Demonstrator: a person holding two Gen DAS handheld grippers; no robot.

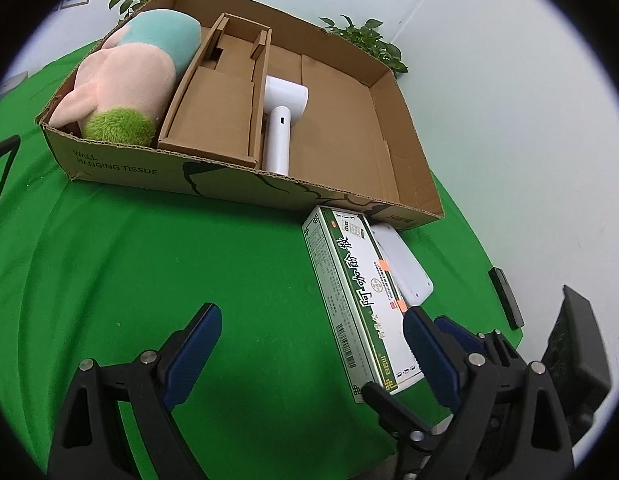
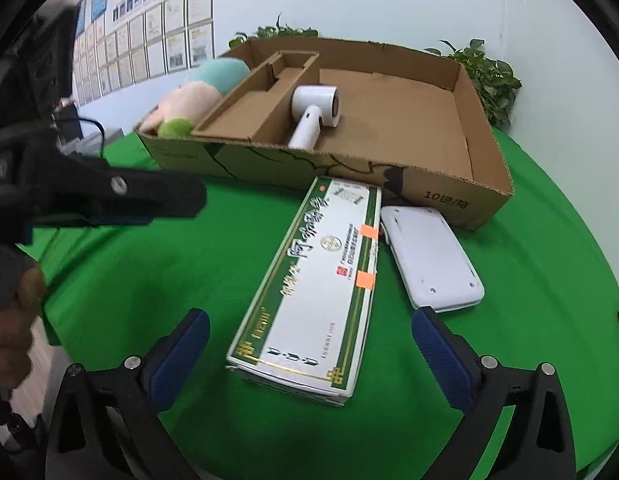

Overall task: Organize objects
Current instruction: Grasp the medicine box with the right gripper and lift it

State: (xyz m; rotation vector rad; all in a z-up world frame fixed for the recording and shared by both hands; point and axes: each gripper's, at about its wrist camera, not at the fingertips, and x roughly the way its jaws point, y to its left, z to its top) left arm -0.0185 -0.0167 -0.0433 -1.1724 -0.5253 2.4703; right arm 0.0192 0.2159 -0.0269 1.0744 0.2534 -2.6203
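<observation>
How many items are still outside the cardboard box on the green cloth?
2: the long green-and-white carton lying in front of the cardboard box, and the flat white device beside it. Others may lie out of view.

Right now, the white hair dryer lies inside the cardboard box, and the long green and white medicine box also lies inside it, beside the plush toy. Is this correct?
Not quite. The white hair dryer does lie inside the cardboard box, but the long green and white medicine box lies outside it, on the green cloth in front of the box, beside a flat white device. The right wrist view shows this. The plush toy is inside the box.
</observation>
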